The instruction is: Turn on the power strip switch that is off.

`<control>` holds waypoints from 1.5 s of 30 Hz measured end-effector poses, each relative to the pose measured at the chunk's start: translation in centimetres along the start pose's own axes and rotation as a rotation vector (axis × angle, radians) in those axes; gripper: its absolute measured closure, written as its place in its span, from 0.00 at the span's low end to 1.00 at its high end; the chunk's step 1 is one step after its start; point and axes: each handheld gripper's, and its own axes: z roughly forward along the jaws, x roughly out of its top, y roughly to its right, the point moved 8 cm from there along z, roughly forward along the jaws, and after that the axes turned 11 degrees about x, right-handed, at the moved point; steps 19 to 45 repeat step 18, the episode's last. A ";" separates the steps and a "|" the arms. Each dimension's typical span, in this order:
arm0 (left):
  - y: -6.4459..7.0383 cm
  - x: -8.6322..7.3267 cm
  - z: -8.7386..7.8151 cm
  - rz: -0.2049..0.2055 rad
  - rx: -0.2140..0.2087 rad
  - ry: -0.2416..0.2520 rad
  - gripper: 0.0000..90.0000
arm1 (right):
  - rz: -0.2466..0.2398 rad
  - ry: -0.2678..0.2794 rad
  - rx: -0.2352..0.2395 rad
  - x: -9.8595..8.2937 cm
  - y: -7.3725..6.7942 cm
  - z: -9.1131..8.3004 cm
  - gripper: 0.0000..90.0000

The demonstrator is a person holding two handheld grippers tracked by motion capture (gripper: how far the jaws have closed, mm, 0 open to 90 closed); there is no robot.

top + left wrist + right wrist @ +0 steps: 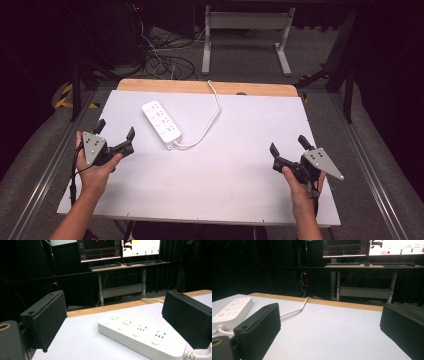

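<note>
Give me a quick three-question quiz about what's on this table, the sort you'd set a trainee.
1. True or false: the left gripper is shut on the power strip.
2. Which gripper is nearer the power strip: A) left, B) right?
3. Fill in: the strip's cable runs off the table's ____ edge.

Key:
1. False: its jaws stand open, and the strip lies apart from them.
2. A.
3. Far; it passes over the wooden edge, away from the person.
</note>
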 end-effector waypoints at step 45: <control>0.1 -0.2 0.2 0.002 -0.006 -0.005 0.08 | 0.002 -0.011 -0.003 -0.2 0.1 0.1 0.05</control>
